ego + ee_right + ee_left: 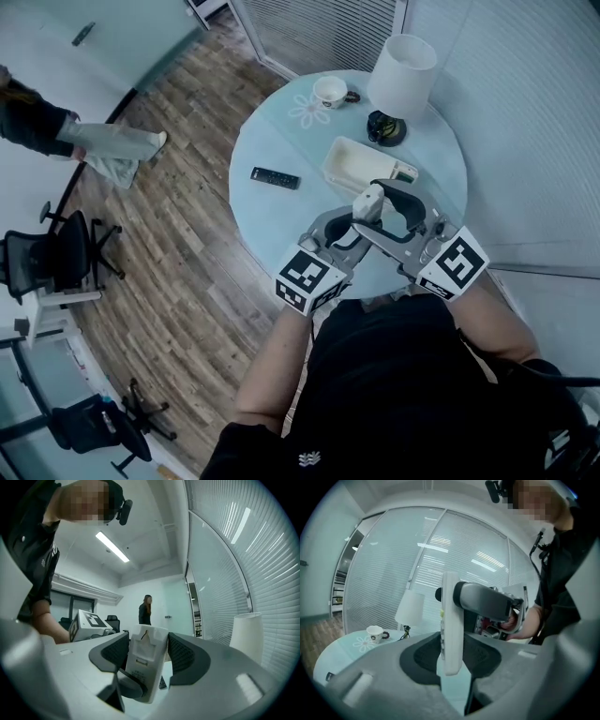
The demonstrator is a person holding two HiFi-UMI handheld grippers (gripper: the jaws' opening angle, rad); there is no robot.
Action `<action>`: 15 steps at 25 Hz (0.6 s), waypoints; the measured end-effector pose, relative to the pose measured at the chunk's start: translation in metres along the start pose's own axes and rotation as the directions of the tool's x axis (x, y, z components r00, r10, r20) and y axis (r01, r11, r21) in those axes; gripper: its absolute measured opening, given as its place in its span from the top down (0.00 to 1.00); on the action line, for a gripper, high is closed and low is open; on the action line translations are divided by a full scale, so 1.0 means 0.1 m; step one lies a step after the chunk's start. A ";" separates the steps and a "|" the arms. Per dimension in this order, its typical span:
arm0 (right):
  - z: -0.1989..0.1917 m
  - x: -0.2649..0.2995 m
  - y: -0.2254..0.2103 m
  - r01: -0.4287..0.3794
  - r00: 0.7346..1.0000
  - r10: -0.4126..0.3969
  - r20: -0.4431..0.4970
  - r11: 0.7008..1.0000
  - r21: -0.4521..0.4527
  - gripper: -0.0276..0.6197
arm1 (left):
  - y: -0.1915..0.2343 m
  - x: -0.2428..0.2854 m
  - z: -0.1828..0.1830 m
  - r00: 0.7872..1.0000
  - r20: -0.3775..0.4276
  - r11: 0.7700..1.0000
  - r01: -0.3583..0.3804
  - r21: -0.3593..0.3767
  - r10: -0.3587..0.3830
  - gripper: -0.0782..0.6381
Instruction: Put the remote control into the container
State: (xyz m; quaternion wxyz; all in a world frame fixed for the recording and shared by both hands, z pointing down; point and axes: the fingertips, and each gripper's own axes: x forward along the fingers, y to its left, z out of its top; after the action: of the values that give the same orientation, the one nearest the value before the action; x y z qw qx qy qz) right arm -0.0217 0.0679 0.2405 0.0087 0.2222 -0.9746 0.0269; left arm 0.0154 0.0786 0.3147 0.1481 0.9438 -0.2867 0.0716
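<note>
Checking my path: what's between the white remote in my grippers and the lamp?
The white container lies between them on the table; the head view shows it.

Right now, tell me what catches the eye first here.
A white remote is held over the near edge of the table, the jaws of the left gripper and the right gripper both closed on it. Beyond it on the table lie a white container and a black remote, with a white lamp at the far side.
</note>
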 end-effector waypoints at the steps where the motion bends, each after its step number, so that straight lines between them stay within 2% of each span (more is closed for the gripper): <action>1: 0.01 0.00 0.02 -0.022 1.000 0.022 -0.001 1.000 0.001 0.54 | -0.02 -0.02 -0.01 0.999 -0.007 0.999 0.033 0.004 -0.033 0.73; 6: 0.05 0.01 0.07 -0.081 0.997 0.081 0.004 0.997 -0.010 0.56 | -0.08 -0.07 -0.03 0.990 0.001 0.990 0.138 0.001 -0.138 0.73; 8: 0.06 0.03 0.12 -0.127 0.992 0.127 -0.001 0.992 0.006 0.57 | -0.12 -0.11 -0.02 0.980 0.011 0.980 0.201 -0.008 -0.201 0.73; 12: 0.08 0.04 0.32 -0.294 0.955 0.297 -0.021 0.952 0.081 0.63 | -0.27 -0.26 -0.02 0.929 0.012 0.928 0.370 -0.043 -0.370 0.73; 15: 0.10 0.07 0.42 -0.362 0.928 0.369 -0.042 0.924 0.128 0.66 | -0.36 -0.37 -0.03 0.894 -0.017 0.894 0.447 -0.027 -0.448 0.73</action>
State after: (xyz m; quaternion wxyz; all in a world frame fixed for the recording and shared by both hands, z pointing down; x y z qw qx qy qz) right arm -0.0463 0.1024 0.2288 0.0222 0.0357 -0.9948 0.0926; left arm 0.0048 0.1273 0.3008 0.1745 0.9818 -0.0611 0.0430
